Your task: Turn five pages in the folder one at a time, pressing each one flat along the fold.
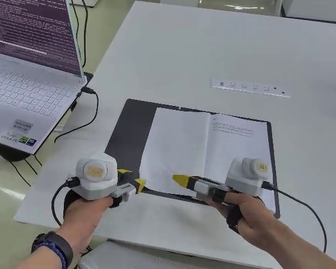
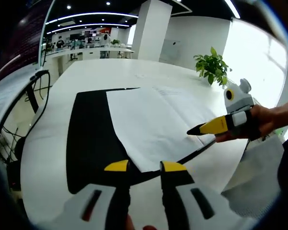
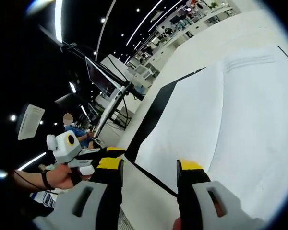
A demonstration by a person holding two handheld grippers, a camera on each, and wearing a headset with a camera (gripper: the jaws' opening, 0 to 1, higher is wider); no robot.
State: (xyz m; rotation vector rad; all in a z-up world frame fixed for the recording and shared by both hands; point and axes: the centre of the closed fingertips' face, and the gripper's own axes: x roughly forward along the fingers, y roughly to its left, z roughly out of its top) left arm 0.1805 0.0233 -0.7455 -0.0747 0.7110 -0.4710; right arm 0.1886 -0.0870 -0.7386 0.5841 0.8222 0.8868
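Observation:
An open folder lies flat on the white table, with a black cover (image 1: 130,131) and white pages (image 1: 179,147). The left page is blank and the right page (image 1: 238,148) has a few printed lines at its top. My left gripper (image 1: 135,185) hovers just off the folder's near left corner, open with nothing between its yellow-tipped jaws (image 2: 145,166). My right gripper (image 1: 180,180) is open over the lower edge of the pages near the fold (image 3: 149,164); its yellow tip points left. The folder's near black edge (image 3: 151,177) passes between its jaws, whether touching I cannot tell.
An open laptop (image 1: 28,67) sits at the far left, with cables (image 1: 85,120) trailing toward the folder. A white socket strip (image 1: 252,88) is set into the table beyond the folder. The table's near edge (image 1: 157,238) runs just below my hands. A potted plant (image 2: 212,67) stands far off.

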